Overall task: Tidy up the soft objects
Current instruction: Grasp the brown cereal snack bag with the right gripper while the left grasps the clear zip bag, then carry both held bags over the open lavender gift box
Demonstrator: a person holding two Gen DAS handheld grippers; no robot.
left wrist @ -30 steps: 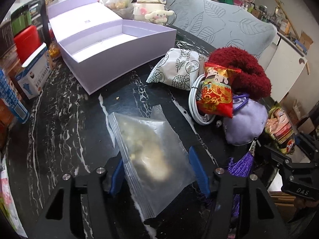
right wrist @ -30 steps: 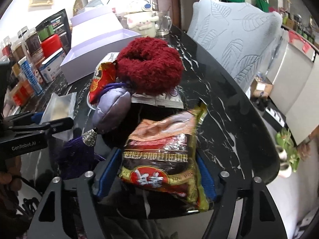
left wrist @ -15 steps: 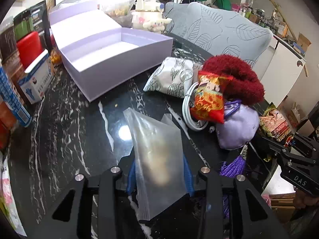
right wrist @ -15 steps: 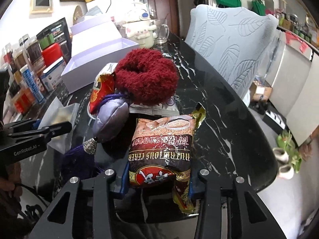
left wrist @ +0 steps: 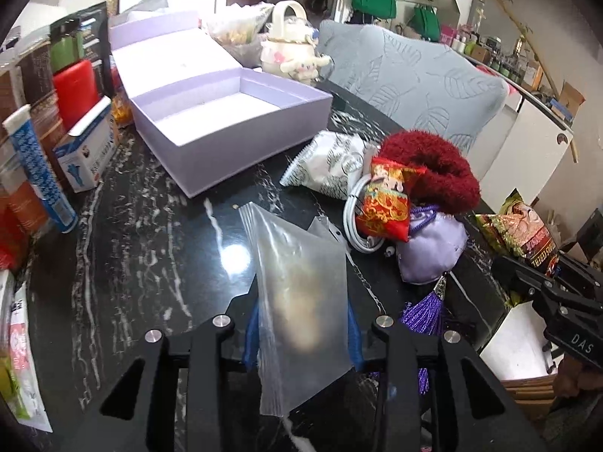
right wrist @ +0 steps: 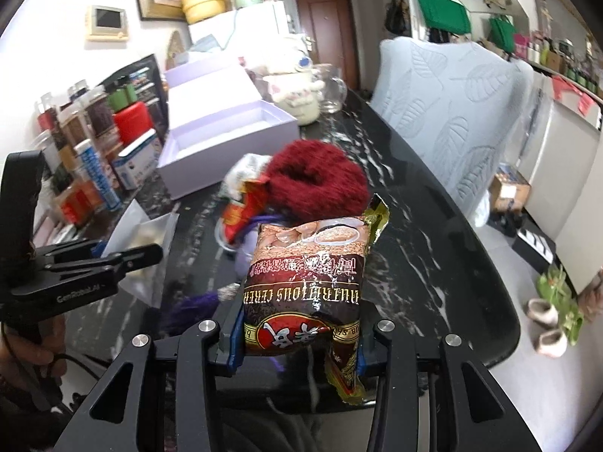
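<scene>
My left gripper [left wrist: 301,333] is shut on a clear zip bag [left wrist: 301,286] and holds it above the black marble table [left wrist: 150,233]. My right gripper [right wrist: 297,339] is shut on a brown cereal packet [right wrist: 309,278], lifted off the table. Between them lies a pile: a dark red fuzzy piece [left wrist: 433,165], a red-gold pouch [left wrist: 384,203], a lilac satin pouch [left wrist: 429,248] with a purple tassel [left wrist: 422,312], and a white patterned packet [left wrist: 331,165]. An open lilac box [left wrist: 226,128] stands at the back left; it also shows in the right wrist view [right wrist: 226,135].
Cartons, jars and a blue tube [left wrist: 41,173] line the table's left edge. A white coiled cable [left wrist: 358,226] lies under the pile. A cream plush kettle [left wrist: 290,49] stands behind the box. A grey leaf-patterned chair [left wrist: 414,79] is beyond the table's right side.
Both grippers have closed on their bags and lifted them: the zip bag and the cereal packet now hang upright in the jaws above the table.
</scene>
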